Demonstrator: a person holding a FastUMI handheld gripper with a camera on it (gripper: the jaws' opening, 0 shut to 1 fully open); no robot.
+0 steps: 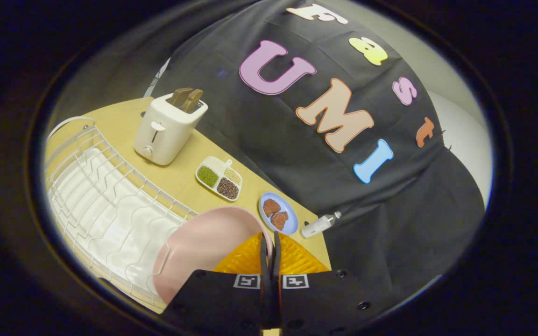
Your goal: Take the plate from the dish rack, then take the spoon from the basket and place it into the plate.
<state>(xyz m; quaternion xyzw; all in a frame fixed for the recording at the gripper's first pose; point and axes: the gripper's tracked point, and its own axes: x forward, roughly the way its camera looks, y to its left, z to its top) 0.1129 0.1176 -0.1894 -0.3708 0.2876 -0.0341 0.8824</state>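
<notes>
Table (124,121): a pale wooden top seen tilted; it carries everything in the scene; its far edge meets the black cloth wall (390,219).
Room: black cloth hangs behind the table; a pale wall (465,135) shows past the cloth's far side.
Dish rack (105,200): white wire over a white tray; it lies along the near side of the table; its slots look bare; the near end is cut off by the view.
Plate (203,247): pink; held up on its edge, tilted, in front of the rack's near end and over the basket; its lower part is hidden behind the gripper's body.
Gripper (270,242): the two fingers stand close together with a thin gap; the plate's rim sits right at them; they appear clamped on that rim, though the contact itself is hard to make out.
Basket (292,261): orange and ribbed; just beyond the fingers; mostly covered by the plate and the gripper.
Spoon: cannot be made out in the basket.
Toaster (168,128): white; at the far end of the table beside the rack; two brown slices (186,99) stand in its slots.
Divided dish (220,178): white; three compartments of green, pale and dark grains; between the toaster and the blue plate.
Blue plate (278,213): small; two brown pieces on it; just beyond the pink plate.
Bottle (319,225): small and pale; lying on its side beside the blue plate at the table's edge.
</notes>
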